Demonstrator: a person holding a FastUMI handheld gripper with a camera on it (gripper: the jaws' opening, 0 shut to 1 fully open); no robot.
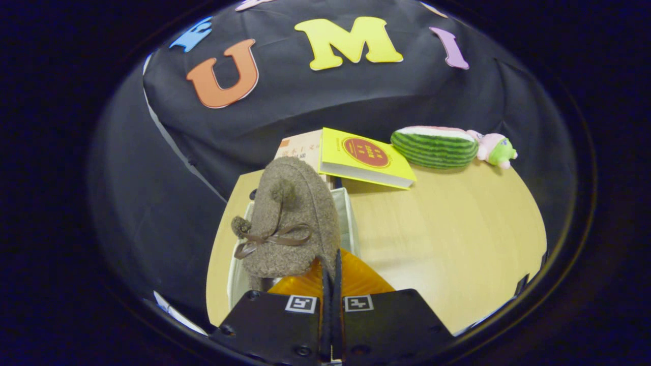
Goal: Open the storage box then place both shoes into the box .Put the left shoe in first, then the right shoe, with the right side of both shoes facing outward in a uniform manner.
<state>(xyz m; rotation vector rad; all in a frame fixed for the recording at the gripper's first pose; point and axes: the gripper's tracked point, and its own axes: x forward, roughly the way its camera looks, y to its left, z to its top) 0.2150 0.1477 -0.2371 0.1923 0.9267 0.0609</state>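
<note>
Woolly shoe [292, 218] (hand-held gripper [331, 264] closed)

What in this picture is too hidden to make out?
- Inside of the white storage box: covered by the brown fuzzy shoe in gripper view.
- Whether another shoe is already inside: same cover.
- The claw: fingers nearly together at the shoe's rim; whether both press it is unclear.
- The beige book: mostly behind the yellow book.

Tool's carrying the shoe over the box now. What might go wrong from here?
The tool pinches only the edge of the brown shoe, so it may swing or slip. The shoe hangs over the white storage box near its wall and could catch on the rim. The yellow book sits close behind the box.
</note>
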